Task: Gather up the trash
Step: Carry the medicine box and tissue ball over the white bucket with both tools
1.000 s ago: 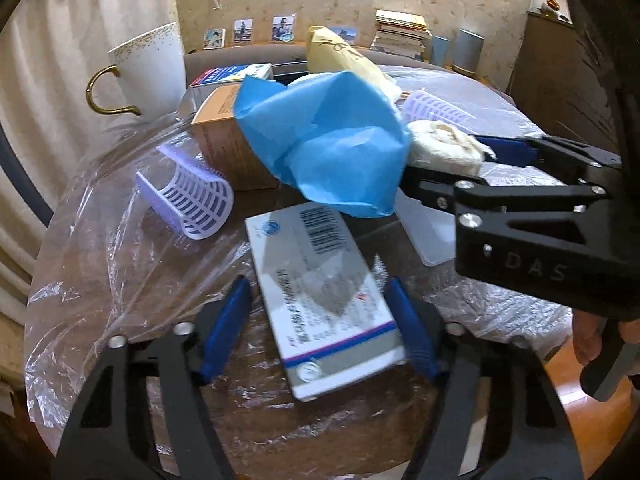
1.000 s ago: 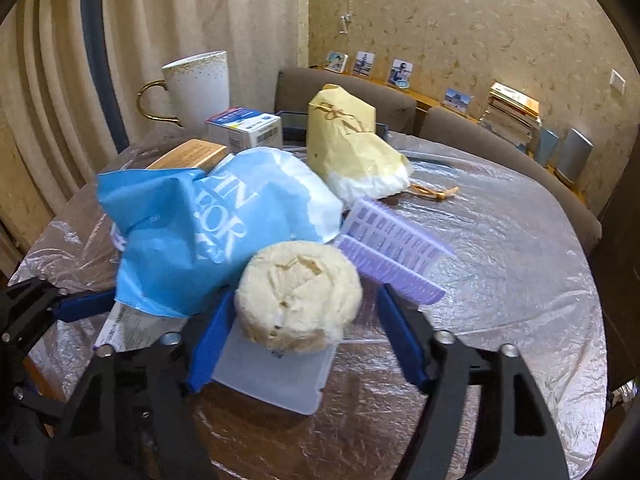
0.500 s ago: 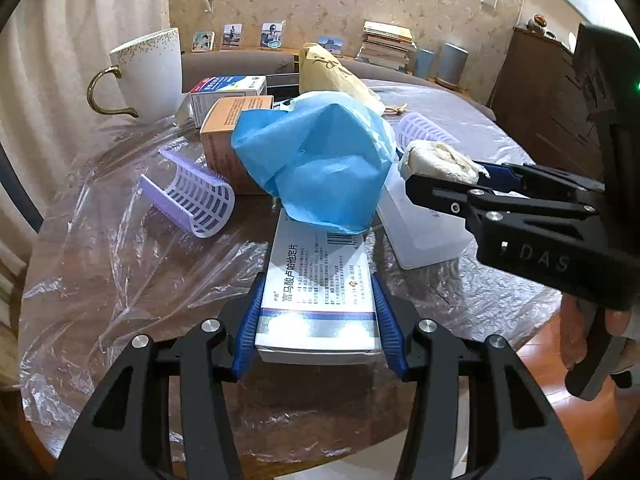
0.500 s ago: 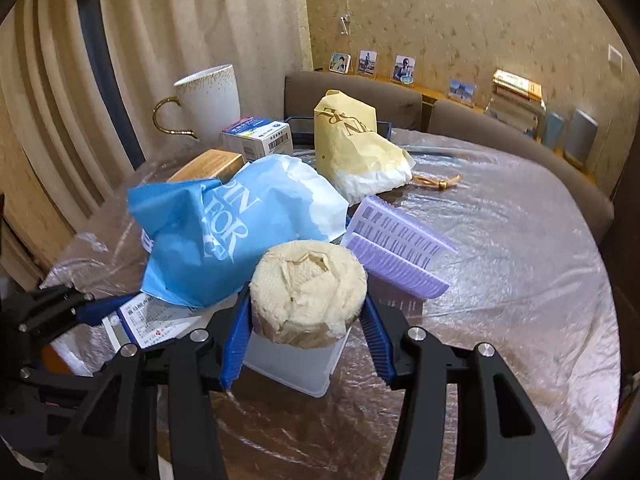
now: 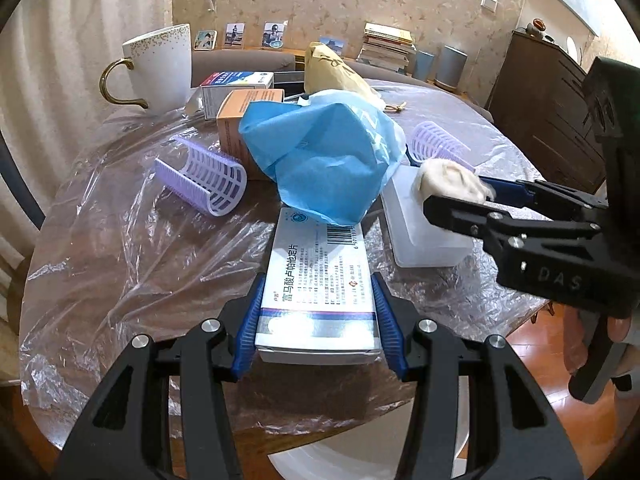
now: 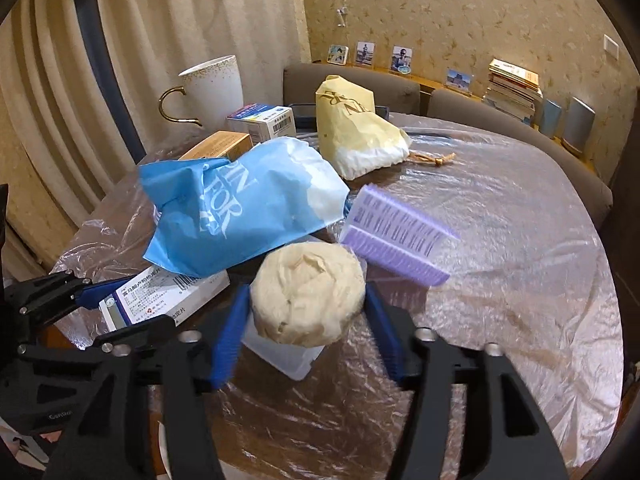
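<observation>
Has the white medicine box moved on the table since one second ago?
Yes. The white medicine box turned from slanted to straight between the left gripper pads, its far end now under the blue bag.

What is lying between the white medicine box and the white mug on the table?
In the left wrist view, between the medicine box and the mug lies a purple hair roller on plastic film.

Lived-in home dining room, patterned wallpaper [image 6: 460, 8], curtains [image 6: 132, 40], framed photos [image 6: 366, 54] (small ones), stacked books [image 6: 512, 84]
</observation>
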{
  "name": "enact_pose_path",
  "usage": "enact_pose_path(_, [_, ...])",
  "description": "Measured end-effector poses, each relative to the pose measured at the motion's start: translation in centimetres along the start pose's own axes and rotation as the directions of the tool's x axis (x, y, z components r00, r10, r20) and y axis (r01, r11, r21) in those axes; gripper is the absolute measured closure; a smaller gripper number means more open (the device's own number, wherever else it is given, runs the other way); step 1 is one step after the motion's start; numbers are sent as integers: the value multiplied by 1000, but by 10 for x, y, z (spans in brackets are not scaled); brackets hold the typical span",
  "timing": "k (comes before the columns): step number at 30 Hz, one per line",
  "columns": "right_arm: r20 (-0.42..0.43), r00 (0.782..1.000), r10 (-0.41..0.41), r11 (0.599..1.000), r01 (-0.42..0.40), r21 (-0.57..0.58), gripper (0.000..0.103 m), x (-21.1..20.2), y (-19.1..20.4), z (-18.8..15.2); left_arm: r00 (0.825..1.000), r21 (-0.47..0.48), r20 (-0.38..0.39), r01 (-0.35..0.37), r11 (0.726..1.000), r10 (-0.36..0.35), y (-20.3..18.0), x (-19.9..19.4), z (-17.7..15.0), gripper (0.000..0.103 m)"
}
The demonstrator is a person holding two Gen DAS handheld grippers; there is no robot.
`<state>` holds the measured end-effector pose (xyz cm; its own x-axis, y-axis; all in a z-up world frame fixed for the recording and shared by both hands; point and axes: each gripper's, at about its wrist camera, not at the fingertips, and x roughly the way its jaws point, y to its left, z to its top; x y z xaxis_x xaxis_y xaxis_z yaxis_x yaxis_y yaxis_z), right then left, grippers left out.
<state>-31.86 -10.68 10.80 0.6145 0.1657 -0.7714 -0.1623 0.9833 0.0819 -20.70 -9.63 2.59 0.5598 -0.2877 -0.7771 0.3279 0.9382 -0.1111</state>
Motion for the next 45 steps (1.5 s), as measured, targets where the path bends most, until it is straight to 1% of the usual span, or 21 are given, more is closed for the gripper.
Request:
enact_pose_path(5, [0,1000,-11,1000,11,-16,37,0,10,-8,1000,-5,-3,0,1000,0,2,1,-2,51])
enact_pose_path(7, [7,1000,-7,1000,7,3,38,0,8,-8,1000,-7,-3,1,1000,-1,3,1,-2,51])
enact_pose_path(8, [11,1000,5,1000,-6,17,40,0,6,-8,1000,-8,-1,4,1000,-4,4,1,-2,51])
enact_pose_path(10, [11,1000,23,999,-23,39,61,0,3,-6,1000,-6,0,6,1000,-6,4,1,-2,51])
enact_pose_path(12, [17,998,66,995,-67,69,62,-2,0,-5,1000,-5,4,4,1000,-4,5,0,-3,51])
enact_pose_path(13, [21,996,91,993,-92,77,63,-5,0,-5,1000,-8,4,10,1000,-10,6,-1,-3,51])
enact_pose_path(17, [20,991,129,989,-130,65,63,-11,5,-9,1000,-15,4,12,1000,-12,10,-3,-4,51])
enact_pose_path(22, [21,988,152,985,-153,84,64,-15,7,-12,1000,-26,16,16,1000,-16,14,-7,-5,51])
enact_pose_path(26, [13,984,175,979,-175,99,64,-18,6,-15,999,-30,20,38,999,-37,15,-10,-4,51])
enact_pose_path(31, [12,970,241,958,-240,154,64,-23,0,-23,997,-46,19,81,996,-80,19,-16,-6,51])
enact_pose_path(37, [20,962,271,944,-270,189,64,-37,-8,-29,992,-58,20,124,991,-123,26,-30,-9,51])
enact_pose_path(45, [7,960,280,940,-275,202,64,-57,-15,-42,992,-24,9,128,991,-128,23,-45,-15,51])
